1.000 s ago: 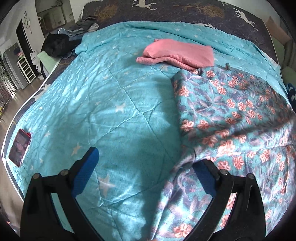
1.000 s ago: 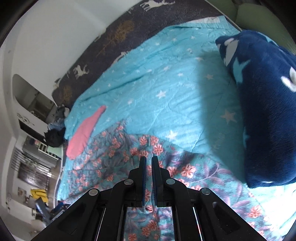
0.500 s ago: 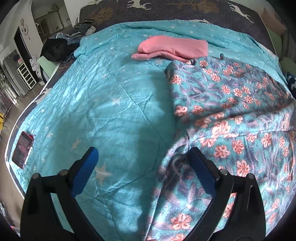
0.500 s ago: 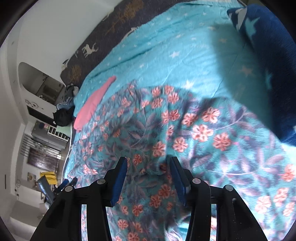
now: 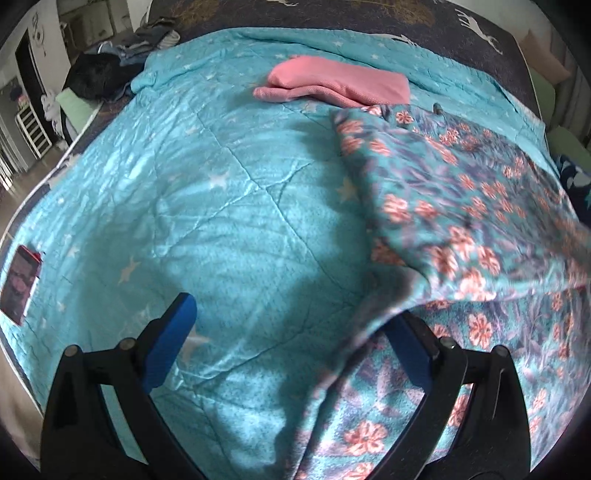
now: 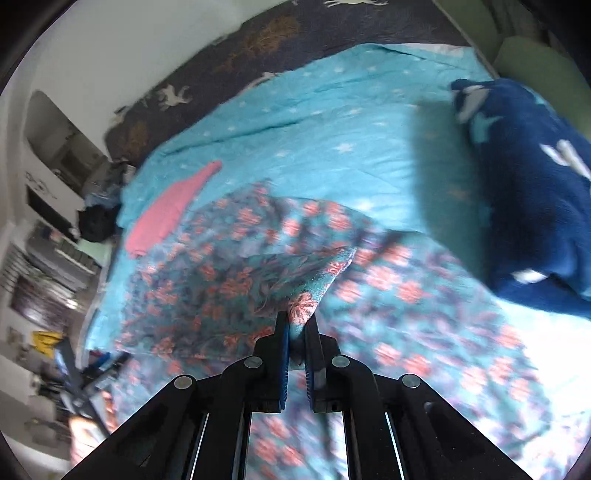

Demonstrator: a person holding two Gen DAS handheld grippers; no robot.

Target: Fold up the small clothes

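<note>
Right tool [image 6: 297, 332]: jaws together, having just closed, clamped on a bunched edge of the floral cloth [image 6: 236, 280]; a fold of that cloth rises from the blue pads and drapes away to the left, lifted clear of the layer beneath

Left tool [image 5: 291, 332]: jaws wide apart, nothing between them; its left blue pad [image 5: 170, 339] hangs over bare quilt, its right pad sits at the near left edge of the floral cloth [image 5: 461, 229], partly covered by a lifted flap; contact there cannot be told

Floral cloth: teal with coral flowers and purple leaves, spread on the right half of the bed as the left wrist view shows it; upper layer raised and blurred, lower layer lying flat on the quilt

Quilt [image 5: 207, 206]: turquoise with pale stars, stitched in squares, covering most of the bed; wrinkled

Phone [image 5: 18, 284]: dark, red-edged, lying flat on the quilt's left margin, well apart from the cloth

Blue plush cushion [image 6: 535, 206]: navy with light markings, on the quilt to the right of the floral cloth, near its edge

Pink garment [image 5: 336, 86]: folded, lying on the quilt just beyond the far end of the floral cloth

Dark bedspread [image 5: 424, 22]: printed with deer and trees, showing past the quilt's far edge

Pile of dark clothes [image 5: 99, 77]: at the far left corner of the bed
</note>
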